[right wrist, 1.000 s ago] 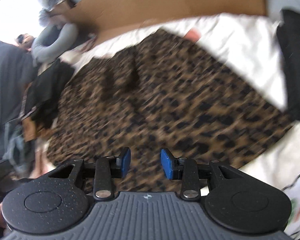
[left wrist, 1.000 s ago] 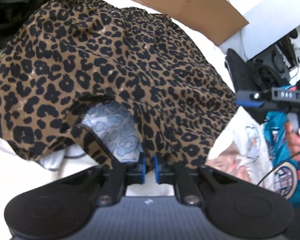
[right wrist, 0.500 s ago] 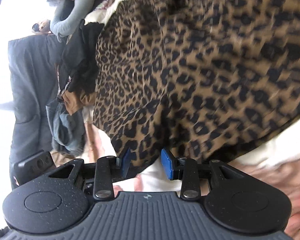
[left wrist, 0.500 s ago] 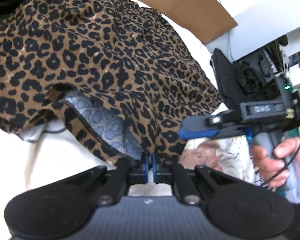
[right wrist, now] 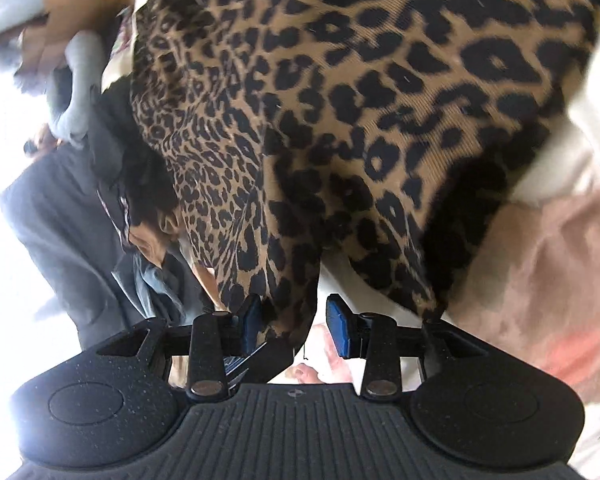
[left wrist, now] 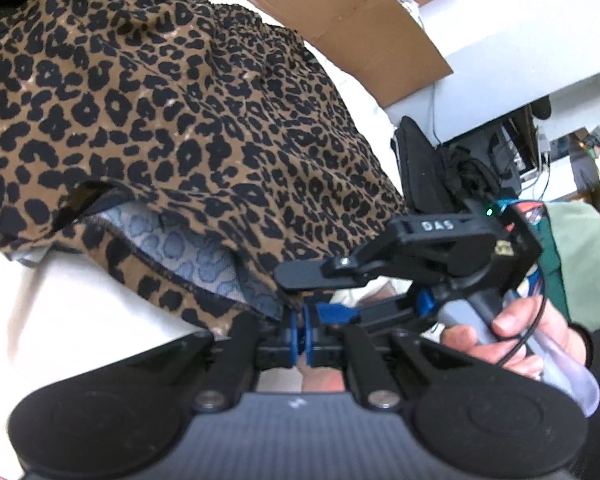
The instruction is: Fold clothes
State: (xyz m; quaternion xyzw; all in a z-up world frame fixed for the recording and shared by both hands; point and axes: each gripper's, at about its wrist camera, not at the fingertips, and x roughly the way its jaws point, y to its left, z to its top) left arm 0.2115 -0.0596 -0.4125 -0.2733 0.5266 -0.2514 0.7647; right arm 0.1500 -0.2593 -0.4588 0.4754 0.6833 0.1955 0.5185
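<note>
Fold start: left gripper (left wrist: 300,334) pinches leopard garment (left wrist: 188,120) hem; right gripper (right wrist: 294,322) agape, probably astride hem; next: clamp.

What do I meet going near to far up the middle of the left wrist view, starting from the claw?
Left claw pinching the hem → pale blue underside of the leopard-print garment → its leopard-print top side → white surface → cardboard box flap.

Garment (left wrist: 188,120) lies on bedsheet (left wrist: 72,304), before cardboard (left wrist: 340,12).
</note>
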